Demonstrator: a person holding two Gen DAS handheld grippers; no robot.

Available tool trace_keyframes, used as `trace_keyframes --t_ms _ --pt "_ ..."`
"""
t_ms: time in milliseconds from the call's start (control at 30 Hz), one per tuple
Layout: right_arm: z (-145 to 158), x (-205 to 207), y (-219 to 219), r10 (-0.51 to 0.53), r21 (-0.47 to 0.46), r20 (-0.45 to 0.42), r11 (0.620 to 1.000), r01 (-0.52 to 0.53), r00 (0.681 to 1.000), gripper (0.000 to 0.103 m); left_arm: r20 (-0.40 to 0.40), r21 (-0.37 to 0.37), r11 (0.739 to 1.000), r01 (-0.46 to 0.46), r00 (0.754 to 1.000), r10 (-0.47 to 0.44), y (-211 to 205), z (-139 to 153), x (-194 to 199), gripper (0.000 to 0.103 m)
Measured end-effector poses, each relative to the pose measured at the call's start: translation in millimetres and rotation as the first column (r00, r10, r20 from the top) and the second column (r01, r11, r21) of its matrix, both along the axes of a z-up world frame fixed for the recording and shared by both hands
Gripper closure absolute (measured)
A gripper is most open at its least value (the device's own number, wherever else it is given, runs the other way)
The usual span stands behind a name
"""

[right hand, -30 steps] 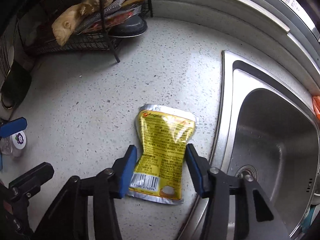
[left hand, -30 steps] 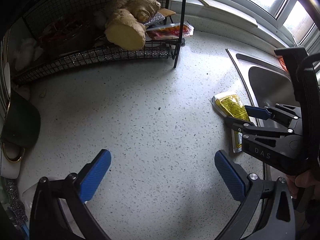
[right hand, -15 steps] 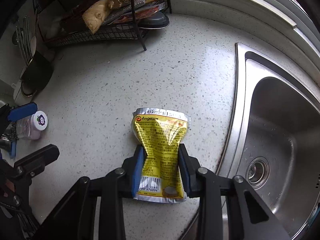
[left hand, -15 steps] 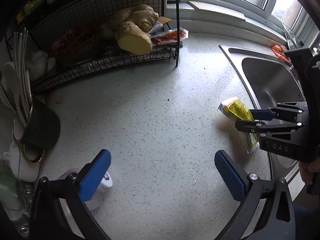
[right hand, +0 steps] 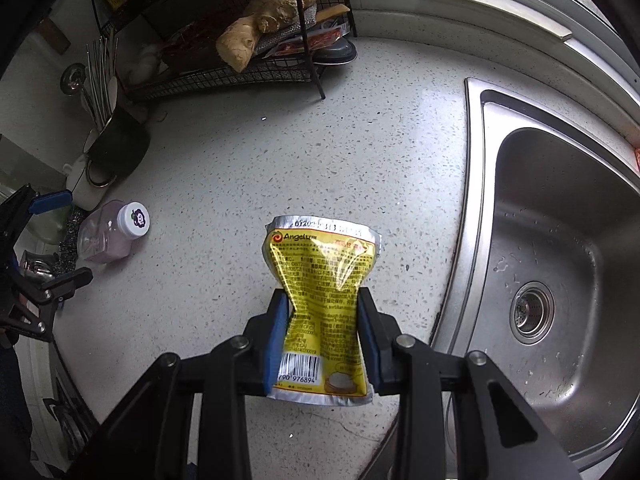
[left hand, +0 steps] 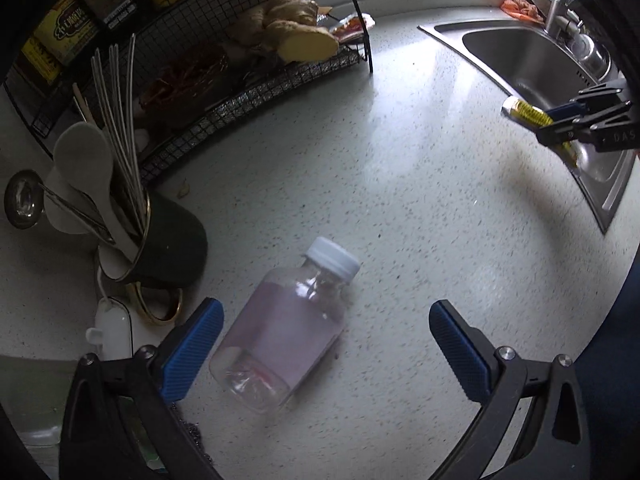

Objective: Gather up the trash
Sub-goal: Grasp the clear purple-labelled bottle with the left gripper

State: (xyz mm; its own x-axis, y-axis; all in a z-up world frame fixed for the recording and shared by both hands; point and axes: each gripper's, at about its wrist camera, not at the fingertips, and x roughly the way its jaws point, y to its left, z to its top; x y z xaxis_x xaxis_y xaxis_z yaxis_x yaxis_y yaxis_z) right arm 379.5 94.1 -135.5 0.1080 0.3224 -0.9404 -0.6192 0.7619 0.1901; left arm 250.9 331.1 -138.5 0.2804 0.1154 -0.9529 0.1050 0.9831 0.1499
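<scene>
Squarely between the blue pads of the right gripper (right hand: 322,336), a yellow foil pouch (right hand: 322,280) is being pinched at its waist, crumpling into an hourglass; the jaws have just been closing on it, and its silver top edge is fanning out toward the centre of the frame. Speckled countertop (right hand: 248,168) is lying bare beyond the pouch, with open room up to the wire rack (right hand: 240,68) at upper centre. At right, the steel sink (right hand: 560,240) rim is running close beside the pouch.

Meanwhile the left gripper (left hand: 326,344) is hanging with its jaws spread wide, gripping nothing. A clear plastic bottle (left hand: 286,332) with a white cap is lying on its side between them, near the left pad, though whether it is touching I cannot tell. A dark utensil cup (left hand: 172,240) is crowding the left edge; bare counter is stretching toward the frame's upper right.
</scene>
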Motion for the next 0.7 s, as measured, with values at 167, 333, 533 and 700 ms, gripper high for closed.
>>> trace_keyframes --t_ms 167,333,533,700 --pt "1 -9 -7 0.013 0.000 -0.002 1.000 -0.013 1.000 0.072 -0.039 0.005 0.999 0.054 0.998 -0.054 20 -10 -8 0.001" --pt "3 -15 -11 0.012 -0.002 0.000 1.000 -0.012 1.000 0.072 -0.080 0.014 0.996 0.092 0.993 -0.091 29 -34 -6 0.008" --pt "3 -26 -15 0.002 -0.022 0.008 1.000 -0.002 1.000 0.072 -0.108 0.015 0.996 0.088 0.990 -0.086 41 -58 -6 0.016" --pt "7 -31 -15 0.000 -0.019 0.015 1.000 0.000 1.000 0.072 -0.091 -0.002 0.998 0.061 0.994 -0.061 48 -62 -7 0.027"
